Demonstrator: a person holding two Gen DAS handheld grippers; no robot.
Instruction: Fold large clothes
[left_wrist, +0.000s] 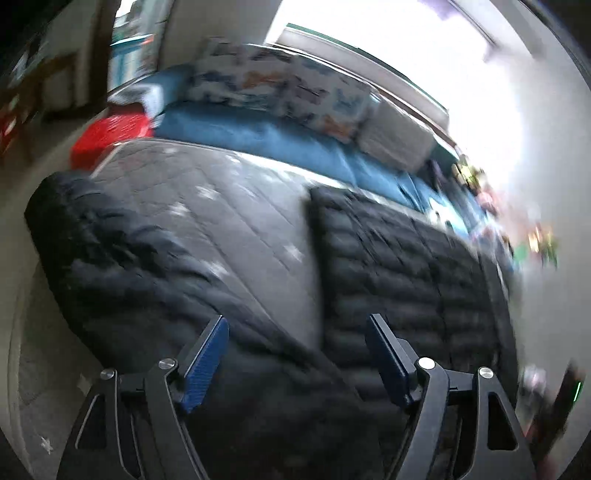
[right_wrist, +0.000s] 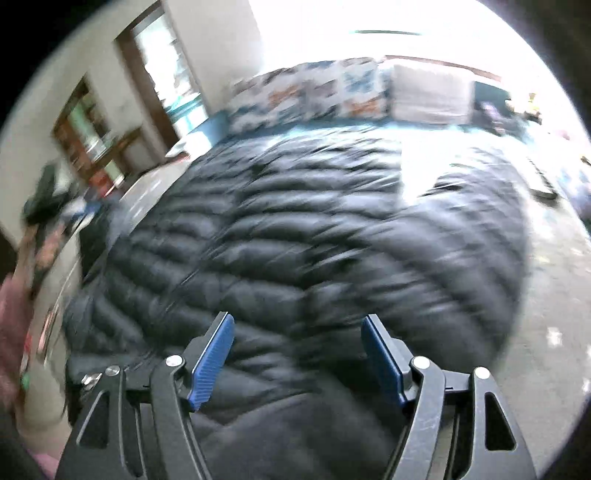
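Note:
A large black quilted puffer jacket (left_wrist: 399, 266) lies spread on a grey quilted bedspread (left_wrist: 236, 206). Its sleeve (left_wrist: 122, 258) stretches to the left in the left wrist view. My left gripper (left_wrist: 297, 325) is open, hovering just above the jacket where sleeve and body meet, holding nothing. In the right wrist view the jacket (right_wrist: 288, 229) fills the middle of the frame. My right gripper (right_wrist: 297, 325) is open above its near part, holding nothing. Both views are motion-blurred.
Patterned pillows (left_wrist: 280, 81) and a white pillow (left_wrist: 402, 136) lie on a blue sheet (left_wrist: 258, 133) at the bed's far side. A red object (left_wrist: 110, 133) sits at the far left corner. A bright window (right_wrist: 369, 22) and a doorway (right_wrist: 162, 74) lie beyond.

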